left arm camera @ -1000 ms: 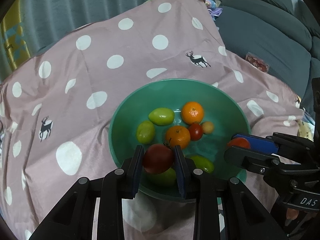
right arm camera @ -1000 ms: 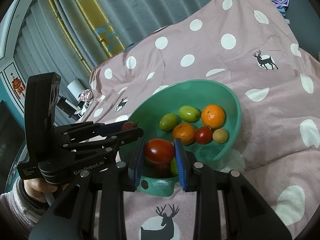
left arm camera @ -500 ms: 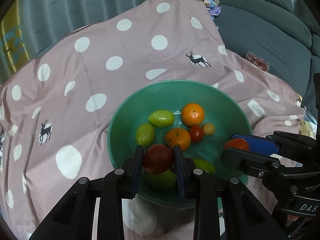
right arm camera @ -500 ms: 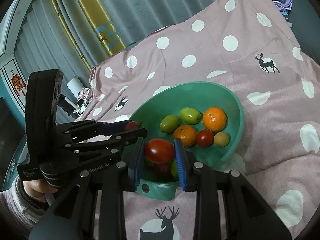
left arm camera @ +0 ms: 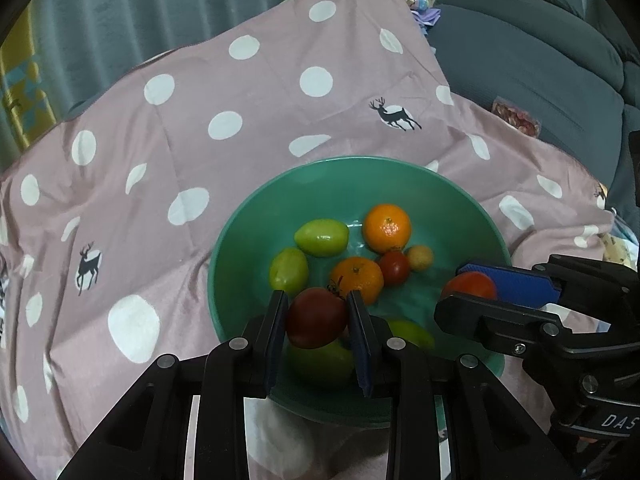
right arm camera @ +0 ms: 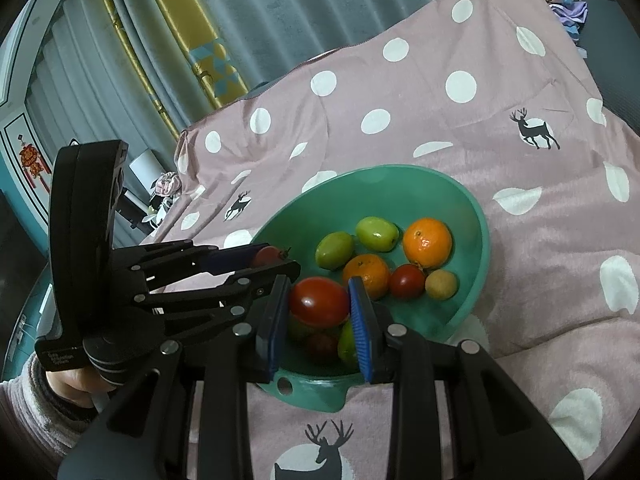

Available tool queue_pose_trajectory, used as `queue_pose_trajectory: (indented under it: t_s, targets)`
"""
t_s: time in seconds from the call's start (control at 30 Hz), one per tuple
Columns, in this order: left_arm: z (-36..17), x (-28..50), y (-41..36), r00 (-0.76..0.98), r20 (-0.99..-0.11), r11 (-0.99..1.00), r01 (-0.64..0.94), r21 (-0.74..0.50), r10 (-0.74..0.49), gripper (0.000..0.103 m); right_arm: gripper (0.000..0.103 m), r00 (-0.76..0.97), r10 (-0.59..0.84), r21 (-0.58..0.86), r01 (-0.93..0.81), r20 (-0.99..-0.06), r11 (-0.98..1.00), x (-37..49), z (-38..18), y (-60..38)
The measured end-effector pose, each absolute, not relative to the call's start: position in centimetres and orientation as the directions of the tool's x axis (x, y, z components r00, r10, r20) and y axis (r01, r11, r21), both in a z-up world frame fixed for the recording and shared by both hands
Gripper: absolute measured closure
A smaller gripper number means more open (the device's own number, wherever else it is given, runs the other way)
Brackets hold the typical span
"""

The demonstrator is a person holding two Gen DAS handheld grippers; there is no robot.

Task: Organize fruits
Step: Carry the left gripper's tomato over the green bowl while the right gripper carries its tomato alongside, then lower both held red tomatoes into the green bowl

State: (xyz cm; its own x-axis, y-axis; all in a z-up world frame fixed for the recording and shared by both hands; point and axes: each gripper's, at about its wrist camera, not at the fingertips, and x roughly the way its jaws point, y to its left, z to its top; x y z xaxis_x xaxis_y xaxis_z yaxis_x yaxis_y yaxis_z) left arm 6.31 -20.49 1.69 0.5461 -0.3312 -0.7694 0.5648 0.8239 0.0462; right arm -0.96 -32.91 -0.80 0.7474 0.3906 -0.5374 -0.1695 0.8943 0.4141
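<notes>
A green bowl (left arm camera: 248, 240) (right arm camera: 476, 216) sits on the pink dotted cloth. Inside lie two oranges (left arm camera: 387, 227) (right arm camera: 427, 242), green fruits (left arm camera: 321, 237) (right arm camera: 377, 233), a small red tomato (left arm camera: 394, 267) (right arm camera: 407, 281) and a small yellow fruit (left arm camera: 420, 257) (right arm camera: 441, 284). My left gripper (left arm camera: 317, 314) is shut on a dark red tomato (left arm camera: 316, 317) above the bowl's near side. My right gripper (right arm camera: 319, 302) is shut on a red tomato (right arm camera: 319, 302) over the bowl's near rim. In the left wrist view the right gripper (left arm camera: 472, 292) comes in from the right with its tomato (left arm camera: 469, 286).
The cloth (left arm camera: 160, 160) has white dots and deer prints and covers the whole surface. A grey sofa (left arm camera: 540, 60) stands at the right. Curtains (right arm camera: 240, 12) hang behind. A person's hand (right arm camera: 76, 384) in a sleeve holds the left gripper (right arm camera: 272, 262).
</notes>
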Motion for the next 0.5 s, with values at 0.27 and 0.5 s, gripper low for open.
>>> queue_pose_trajectory:
  t_s: [0.27,0.5]
  targets:
    - [1.22,6.58,-20.93,0.540,-0.776,0.820,0.570,0.053,-0.325,0.073,0.072,0.747,0.379,0.401,-0.164,-0.546,0.901,-0.57,-0.82,-32.99]
    - [0.92,6.85,-21.10,0.540,-0.783,0.820,0.568,0.068,-0.309,0.073,0.072,0.741,0.378,0.396,-0.165,-0.555,0.904,-0.14,-0.97,-32.88]
